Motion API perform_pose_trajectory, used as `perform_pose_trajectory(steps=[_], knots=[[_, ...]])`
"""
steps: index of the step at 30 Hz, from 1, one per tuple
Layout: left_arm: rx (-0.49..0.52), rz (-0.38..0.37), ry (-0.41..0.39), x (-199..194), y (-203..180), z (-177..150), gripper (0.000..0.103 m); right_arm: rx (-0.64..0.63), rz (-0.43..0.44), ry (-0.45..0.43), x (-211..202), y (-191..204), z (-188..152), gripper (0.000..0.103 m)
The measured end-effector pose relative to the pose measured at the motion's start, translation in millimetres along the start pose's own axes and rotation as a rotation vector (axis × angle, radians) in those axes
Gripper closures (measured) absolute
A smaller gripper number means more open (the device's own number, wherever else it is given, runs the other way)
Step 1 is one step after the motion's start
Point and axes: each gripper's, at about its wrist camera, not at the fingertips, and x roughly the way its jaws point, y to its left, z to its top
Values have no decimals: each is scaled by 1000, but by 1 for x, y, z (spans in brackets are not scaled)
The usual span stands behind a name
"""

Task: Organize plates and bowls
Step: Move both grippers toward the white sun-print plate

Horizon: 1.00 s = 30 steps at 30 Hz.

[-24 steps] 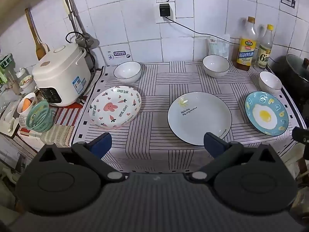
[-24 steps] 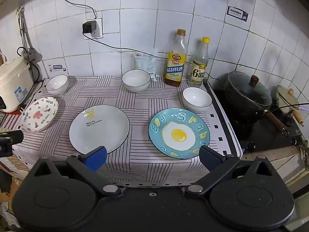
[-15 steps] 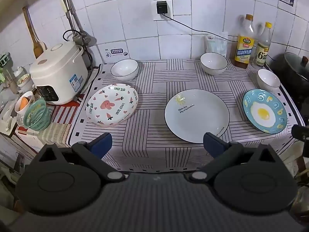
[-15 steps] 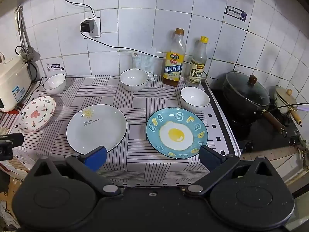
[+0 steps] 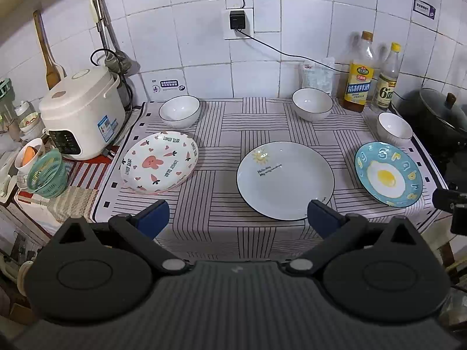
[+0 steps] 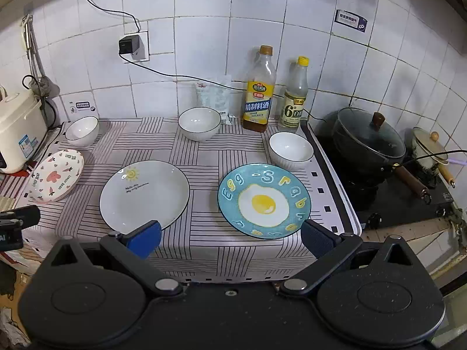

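Three plates lie in a row on the striped cloth (image 5: 221, 134): a pink bunny plate (image 5: 159, 162) (image 6: 55, 176) at the left, a white sun plate (image 5: 284, 179) (image 6: 144, 194) in the middle, a blue fried-egg plate (image 5: 388, 175) (image 6: 264, 199) at the right. Behind them stand three white bowls: left (image 5: 179, 110) (image 6: 81, 129), middle (image 5: 312, 103) (image 6: 199, 122), right (image 5: 394, 127) (image 6: 290, 147). My left gripper (image 5: 238, 218) hangs open before the table's front edge, below the sun plate. My right gripper (image 6: 230, 237) is open too, in front of the egg plate. Neither holds anything.
A white rice cooker (image 5: 81, 115) and a green basket (image 5: 46, 173) stand left of the cloth. Two bottles (image 6: 259, 93) (image 6: 294, 96) and a plastic bag (image 6: 211, 99) line the tiled wall. A lidded black pot (image 6: 369, 138) sits on the stove at the right.
Both views have shifted slightly: the table's things sit a little lower and nearer than half a second ago. Both grippers stay wide open and nothing on the table has moved.
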Motion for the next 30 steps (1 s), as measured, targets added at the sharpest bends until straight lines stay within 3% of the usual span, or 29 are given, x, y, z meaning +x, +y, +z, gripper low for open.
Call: perform_pose_trajectory(steps=[30], knots=[[1,-33,-11,12,10,-3,0,-27,-41,-66,4,14,-6,0]])
